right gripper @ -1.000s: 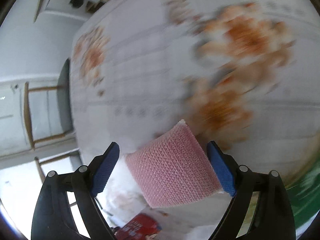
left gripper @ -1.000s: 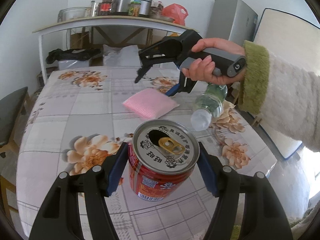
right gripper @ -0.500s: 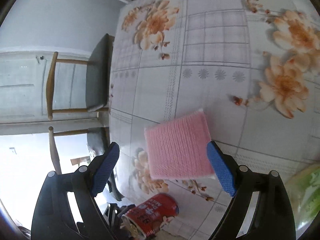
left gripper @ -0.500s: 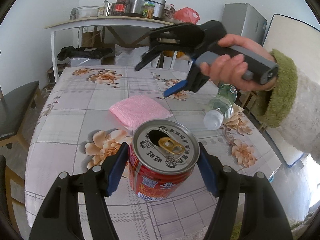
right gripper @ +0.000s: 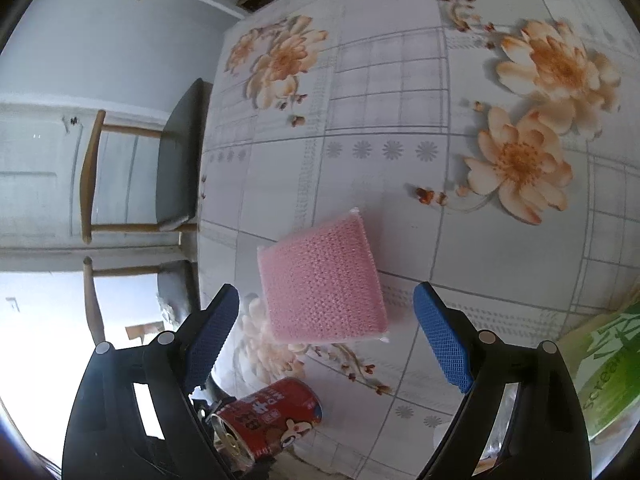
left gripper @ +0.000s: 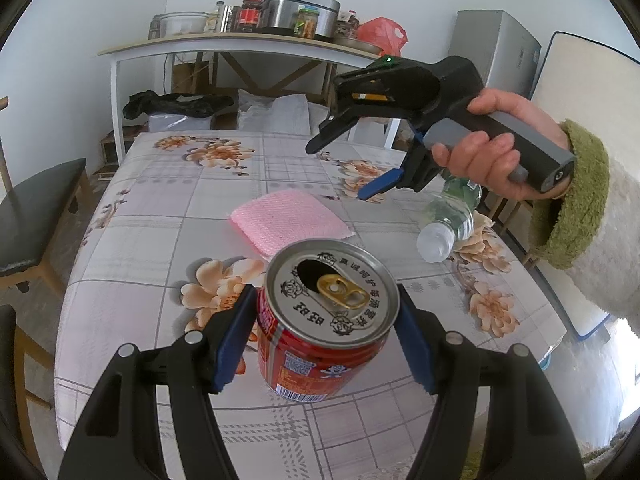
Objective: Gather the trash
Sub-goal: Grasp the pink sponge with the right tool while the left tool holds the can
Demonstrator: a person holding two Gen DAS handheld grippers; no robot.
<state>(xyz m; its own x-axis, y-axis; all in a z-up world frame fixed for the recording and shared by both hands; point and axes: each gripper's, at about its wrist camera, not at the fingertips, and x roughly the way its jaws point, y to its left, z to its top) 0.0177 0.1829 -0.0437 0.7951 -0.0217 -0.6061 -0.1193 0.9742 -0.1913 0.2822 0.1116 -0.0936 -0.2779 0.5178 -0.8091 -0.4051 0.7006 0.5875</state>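
Your left tongs grip the red can; your right tongs hang open above the pink sponge on the counter.

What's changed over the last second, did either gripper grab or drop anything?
Nothing grabbed or dropped. The right gripper rose away from the pink sponge, still open and empty. The left gripper stays shut on the red can. Sponge and plastic bottle lie where they were on the table.
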